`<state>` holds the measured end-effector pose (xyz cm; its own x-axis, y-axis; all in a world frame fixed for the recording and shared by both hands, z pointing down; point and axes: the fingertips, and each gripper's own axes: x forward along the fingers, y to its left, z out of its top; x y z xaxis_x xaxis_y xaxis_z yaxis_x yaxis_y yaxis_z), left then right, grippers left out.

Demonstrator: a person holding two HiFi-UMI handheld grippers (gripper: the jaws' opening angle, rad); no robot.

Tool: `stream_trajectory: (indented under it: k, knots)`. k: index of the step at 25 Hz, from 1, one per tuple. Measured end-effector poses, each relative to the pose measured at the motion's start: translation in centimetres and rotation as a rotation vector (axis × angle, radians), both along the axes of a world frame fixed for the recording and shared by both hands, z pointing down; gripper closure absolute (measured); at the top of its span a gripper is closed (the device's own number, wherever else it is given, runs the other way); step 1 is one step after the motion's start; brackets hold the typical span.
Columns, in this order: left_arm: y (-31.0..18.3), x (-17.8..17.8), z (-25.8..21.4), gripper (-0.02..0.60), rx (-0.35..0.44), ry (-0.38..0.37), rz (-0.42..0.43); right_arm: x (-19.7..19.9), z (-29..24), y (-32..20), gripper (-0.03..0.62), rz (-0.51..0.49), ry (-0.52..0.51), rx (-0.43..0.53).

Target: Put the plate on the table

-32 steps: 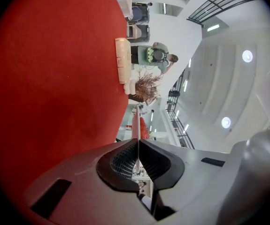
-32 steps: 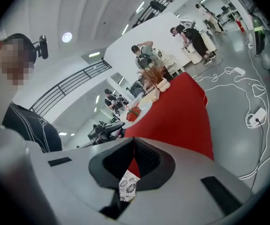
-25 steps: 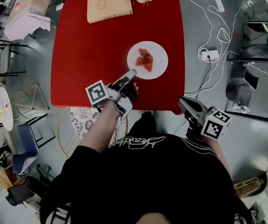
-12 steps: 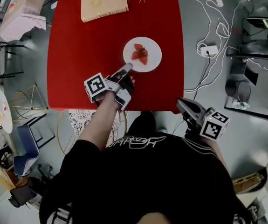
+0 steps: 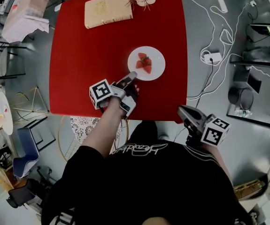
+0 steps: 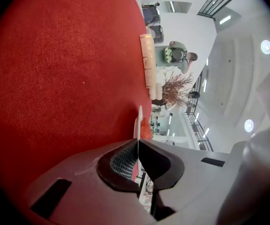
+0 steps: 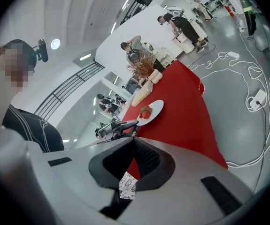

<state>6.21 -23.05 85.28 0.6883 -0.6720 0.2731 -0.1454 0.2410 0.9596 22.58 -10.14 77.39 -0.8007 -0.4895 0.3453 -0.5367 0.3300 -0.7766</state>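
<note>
Head view: the left gripper (image 5: 132,74), jaws clamped on the near rim of the plate (image 5: 156,63) of strawberries (image 5: 144,63), is sinking over the past second, bringing it seemingly down onto the red table (image 5: 78,69). Letting go looks next. The right gripper (image 5: 182,109) is idling beside the table, closed on nothing.

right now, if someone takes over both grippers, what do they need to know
Left gripper: shut on the near rim of the white plate, which carries strawberries.
Right gripper: shut, empty, off the table's near edge.
Plate is over the middle of the red table, at or just above its surface; contact cannot be told.
Done: plate is at the table.
To do: make sure it rests flat, open the left jaws, draw back.
</note>
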Motion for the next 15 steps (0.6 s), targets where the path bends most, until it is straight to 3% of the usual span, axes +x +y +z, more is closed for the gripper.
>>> stream_trajectory:
  k: [10, 15]
  knots:
    - [0.1, -0.5, 0.7, 0.568, -0.055, -0.025, -0.017, -0.6, -0.6, -1.3, 0.586, -0.025, -0.004, 0.014]
    - [0.0, -0.4, 0.6, 0.552, -0.046, -0.027, -0.014, -0.8, -0.7, -1.4, 0.586, -0.047, -0.003, 0.013]
